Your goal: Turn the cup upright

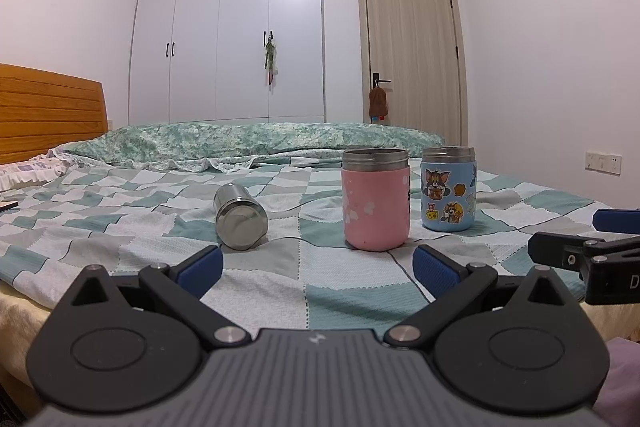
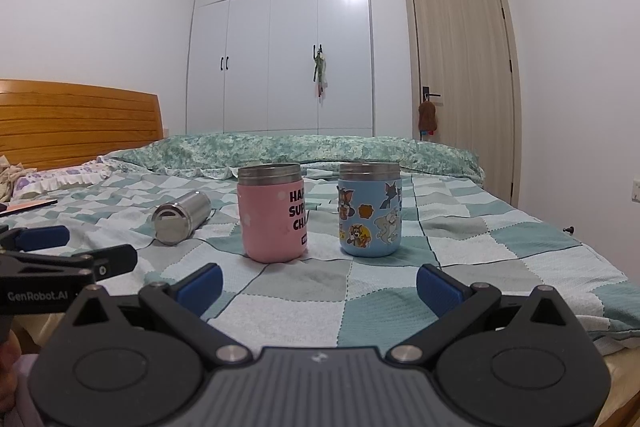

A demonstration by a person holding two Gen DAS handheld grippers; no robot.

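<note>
A bare steel cup (image 1: pixel 241 217) lies on its side on the checked bedspread (image 1: pixel 280 267), its base toward me; it also shows in the right wrist view (image 2: pixel 181 218). A pink cup (image 1: pixel 376 199) (image 2: pixel 271 213) and a blue cartoon cup (image 1: pixel 449 189) (image 2: pixel 369 209) stand upright to its right. My left gripper (image 1: pixel 318 273) is open and empty, low over the bed's near edge, short of the cups. My right gripper (image 2: pixel 319 287) is open and empty beside it, facing the pink and blue cups.
A wooden headboard (image 1: pixel 48 111) and pillows (image 1: pixel 24 171) are at the left. A rolled green quilt (image 1: pixel 260 141) lies along the far side. A white wardrobe (image 1: pixel 228 39) and a door (image 1: pixel 416 55) stand behind. A flat dark object (image 2: pixel 28 207) lies at far left.
</note>
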